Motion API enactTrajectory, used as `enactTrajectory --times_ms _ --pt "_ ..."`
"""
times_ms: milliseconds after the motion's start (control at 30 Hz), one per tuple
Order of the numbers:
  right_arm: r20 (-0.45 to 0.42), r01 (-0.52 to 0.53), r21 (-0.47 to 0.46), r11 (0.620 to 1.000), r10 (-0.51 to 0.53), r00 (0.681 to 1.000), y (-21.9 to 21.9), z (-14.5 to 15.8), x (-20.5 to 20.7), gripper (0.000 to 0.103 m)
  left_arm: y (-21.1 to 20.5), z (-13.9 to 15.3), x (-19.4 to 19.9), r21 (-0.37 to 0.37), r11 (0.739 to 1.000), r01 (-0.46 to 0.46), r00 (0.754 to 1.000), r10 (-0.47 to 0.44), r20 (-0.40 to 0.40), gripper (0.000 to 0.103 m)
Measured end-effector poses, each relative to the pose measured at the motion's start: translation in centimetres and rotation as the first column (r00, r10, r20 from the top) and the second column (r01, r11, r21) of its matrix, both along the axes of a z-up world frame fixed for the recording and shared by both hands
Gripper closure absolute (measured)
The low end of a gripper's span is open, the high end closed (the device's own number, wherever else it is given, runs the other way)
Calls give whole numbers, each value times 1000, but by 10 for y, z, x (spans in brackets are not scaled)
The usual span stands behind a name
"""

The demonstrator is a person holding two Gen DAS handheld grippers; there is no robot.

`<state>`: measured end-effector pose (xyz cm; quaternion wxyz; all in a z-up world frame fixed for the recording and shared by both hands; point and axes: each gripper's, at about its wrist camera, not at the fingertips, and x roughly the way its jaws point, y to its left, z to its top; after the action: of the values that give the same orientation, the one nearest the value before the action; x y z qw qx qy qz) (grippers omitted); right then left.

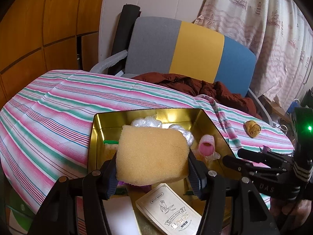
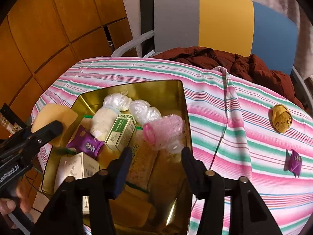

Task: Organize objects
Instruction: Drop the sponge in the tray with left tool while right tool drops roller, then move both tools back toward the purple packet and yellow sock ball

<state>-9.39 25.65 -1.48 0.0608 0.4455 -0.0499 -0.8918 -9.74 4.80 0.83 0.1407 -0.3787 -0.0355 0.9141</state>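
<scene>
The left gripper (image 1: 152, 174) holds a sponge (image 1: 151, 154) between its two jaws, above the near part of the tin (image 1: 92, 137). The sponge looks very light and soft. I judge that it gives under the pads, so a grip across its short sides, as it is now, is good; a harder squeeze would only deform it, not break it. It is not slippery, because the open pores catch on the pads. It should drop freely when the jaws open, and it can bounce or lie tilted on the things below.

The sponge is pale yellow-orange, a thick block with rounded corners and a rough porous surface. In the right wrist view only one corner of the sponge (image 2: 52, 115) shows, behind the left gripper's finger.

The tin is gold inside and stands on the striped cloth (image 1: 49, 113). In it lie white plastic bundles (image 2: 143, 110), a green box (image 2: 121, 131), a purple packet (image 2: 87, 143), a white box (image 2: 75, 168) and a pink roller (image 2: 164, 129) against the right wall.

The right gripper (image 2: 154, 170) has its jaws wide apart and empty, over the near right part of the tin. On the cloth, well apart from the tin, lie a yellow toy (image 2: 281, 120) and another purple packet (image 2: 294, 162); I think these are not yet organized.
</scene>
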Motion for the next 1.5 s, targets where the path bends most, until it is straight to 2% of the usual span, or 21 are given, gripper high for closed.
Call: enactTrajectory --times_ms 100,167,400,533,600,633,667,900,1100,1367,1500 --pt "-2 2 7 1000 -2 1000 -4 -1 6 47 3 -1 1 -9 1000 5 1000 -5 5 42" --pt "-13 10 24 1000 -9 1000 -6 0 11 40 5 -1 2 -16 1000 7 1000 -7 7 42" --pt "-61 25 87 996 -20 998 -12 5 32 33 13 0 4 -39 999 15 1000 -15 9 41" --pt "-108 34 112 993 -22 994 -13 12 43 21 17 2 6 -46 999 22 1000 -22 3 41" --pt "-145 40 126 991 -21 989 -14 18 50 11 18 2 6 -46 999 25 1000 -25 7 40" --pt "-159 44 135 990 -22 987 -15 20 52 3 19 2 7 -49 999 23 1000 -23 8 39" --pt "-177 49 145 988 -23 984 -16 23 55 0 19 3 7 -51 998 22 1000 -22 8 37" --pt "-188 85 139 987 -58 980 -13 24 65 0 23 8 13 -45 998 41 999 -41 -9 25" --pt "-166 79 27 996 -74 983 -1 23 75 0 17 12 19 -9 999 40 999 -40 -26 24" --pt "-163 108 70 992 -96 982 4 23 85 0 -8 7 28 4 1000 -22 1000 22 8 24" --pt "-147 117 85 989 -104 984 10 20 85 0 -7 6 35 -10 1000 -27 1000 27 10 24"
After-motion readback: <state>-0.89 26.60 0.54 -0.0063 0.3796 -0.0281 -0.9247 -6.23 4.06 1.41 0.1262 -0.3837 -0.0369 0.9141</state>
